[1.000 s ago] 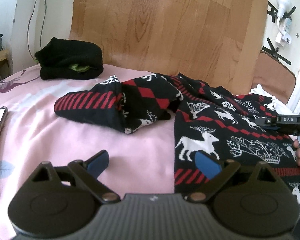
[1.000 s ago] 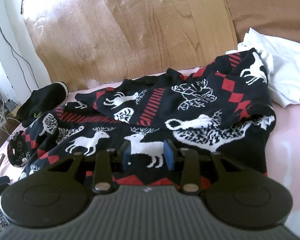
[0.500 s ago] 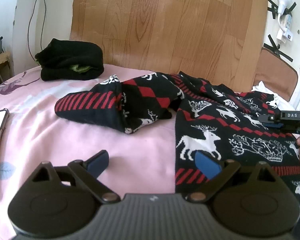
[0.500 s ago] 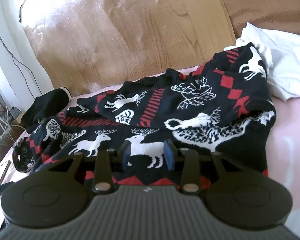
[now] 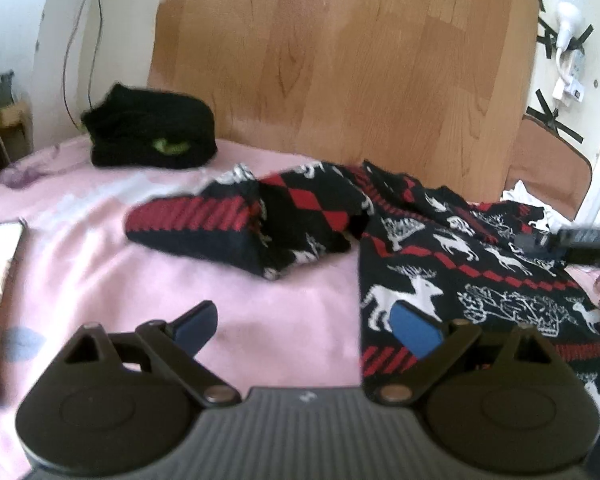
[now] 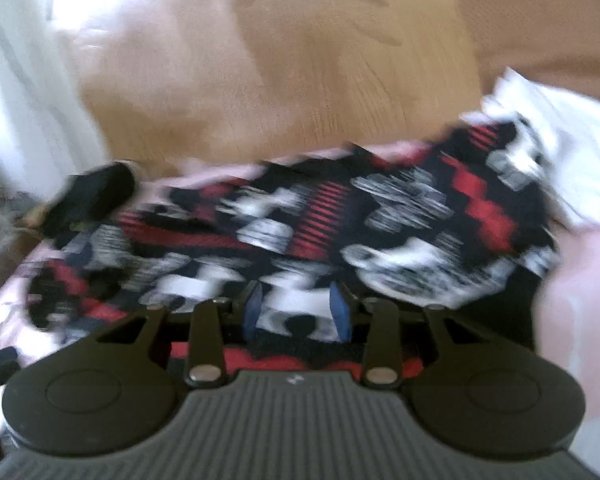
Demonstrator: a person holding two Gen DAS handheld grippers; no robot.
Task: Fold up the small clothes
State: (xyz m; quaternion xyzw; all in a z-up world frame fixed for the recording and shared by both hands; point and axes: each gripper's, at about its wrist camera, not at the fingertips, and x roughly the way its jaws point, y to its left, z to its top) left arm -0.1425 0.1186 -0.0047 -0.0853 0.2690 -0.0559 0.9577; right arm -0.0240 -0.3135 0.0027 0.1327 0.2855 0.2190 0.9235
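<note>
The reindeer sweater (image 5: 452, 256), black with red and white pattern, lies spread on the pink bed sheet (image 5: 100, 248) in front of the wooden headboard (image 5: 340, 72). It is not yet folded: the body is rumpled, and one sleeve (image 5: 236, 228) lies bunched and turned out to the left of the body, toward the black folded garment (image 5: 152, 136) that sits near the headboard. That black bundle appears finished. A white garment (image 6: 560, 152) lies heaped to the right of the sweater, apparently still waiting.

The left tongs (image 5: 306, 322) stand wide open over the sweater's left hem edge, one pad over bare sheet, the other over the knit, pressing on nothing. The right tongs (image 6: 296, 312) are partly open; their jaws have just been opening slightly. The right wrist view is blurred, and sweater fabric shows between the pads, but no grip is evident.

Assessment: the sweater's folding is at an early stage; sleeves and body remain to be squared and folded.
</note>
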